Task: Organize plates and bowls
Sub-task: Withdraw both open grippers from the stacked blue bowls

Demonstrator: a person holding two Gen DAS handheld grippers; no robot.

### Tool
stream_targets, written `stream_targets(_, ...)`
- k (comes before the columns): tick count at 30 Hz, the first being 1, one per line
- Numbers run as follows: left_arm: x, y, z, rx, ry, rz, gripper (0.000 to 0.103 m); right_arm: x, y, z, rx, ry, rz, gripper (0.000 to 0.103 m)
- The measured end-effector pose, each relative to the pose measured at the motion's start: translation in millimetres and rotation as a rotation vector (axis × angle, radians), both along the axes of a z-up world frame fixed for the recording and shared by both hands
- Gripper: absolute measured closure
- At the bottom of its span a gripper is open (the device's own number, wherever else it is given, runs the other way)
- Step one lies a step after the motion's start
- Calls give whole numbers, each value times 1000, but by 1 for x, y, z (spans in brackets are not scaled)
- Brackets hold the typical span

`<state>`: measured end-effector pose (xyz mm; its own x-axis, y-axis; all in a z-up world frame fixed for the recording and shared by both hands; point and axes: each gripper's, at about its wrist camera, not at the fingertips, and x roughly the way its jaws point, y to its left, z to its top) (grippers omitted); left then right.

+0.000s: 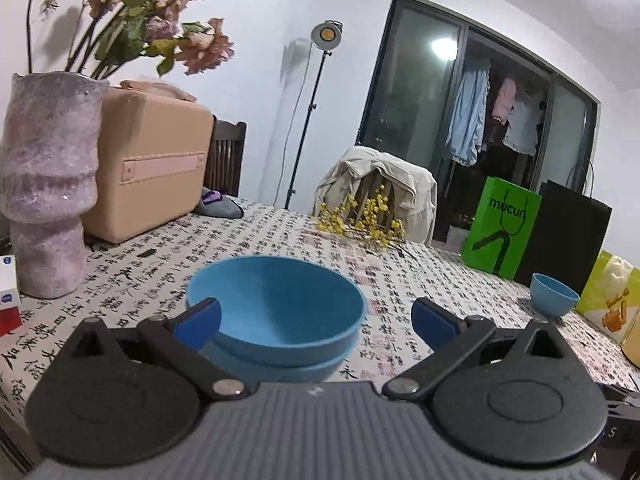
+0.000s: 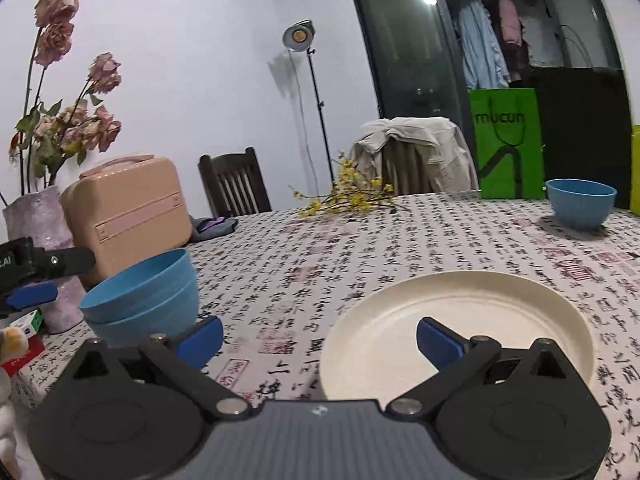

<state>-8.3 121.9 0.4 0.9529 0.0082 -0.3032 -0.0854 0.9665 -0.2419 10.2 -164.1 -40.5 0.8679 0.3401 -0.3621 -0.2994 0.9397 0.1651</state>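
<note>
In the left wrist view we see our left gripper with its blue fingers spread wide and released, nothing pressed between them. The stacked bowls, two blue ones nested, sit on the table just ahead; the top bowl is tilted and holds nothing we can see. The left finger overlaps the stack's near left rim in the picture, though we cannot tell if it touches; the right finger stands well clear, with bare cloth between. A lone bowl stands far right, near the bags at the table's edge. To the left a vase with dried roses and a case crowd the side; the middle of the table lies open up to the yellow sprigs.

In the right wrist view our right gripper is likewise spread wide and holds nothing. A white plate, bare, lies flat just ahead and right; the right finger hangs over its near part, while the left finger sits over cloth beside the bowl stack. The stack is at left, leaning, with the left gripper just beside it at the frame edge. The lone bowl stands far right, before the bags. Open cloth runs between plate and far edge.
</note>
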Motion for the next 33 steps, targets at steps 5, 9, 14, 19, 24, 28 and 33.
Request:
stream_targets(5,-1,-13,-3,2,4,-38,0,-4,-9,-2,-6,-2,-41,0)
stream_targets(9,-1,-24,-5,5,8,-66,0,-4,-18,-3,21,19,-35,0)
stream_targets(14,-1,-35,-8,6,15,-91,0,-9,-29,-4,39,9,-57,0)
stream_targets(19,-1,-42,-9,7,18,-114,0,-14,-40,-3,47,-2,-89,0)
stream_targets(24,0,-50,-11,3,24,-139,0,-16,-51,-3,38,1,-124,0)
stream_targets(28,1,-57,-12,3,29,-160,0,-18,-61,-2,37,6,-143,0)
stream_targets(33,3,-63,-11,5,31,-182,0,-21,-71,-2,34,9,-169,0)
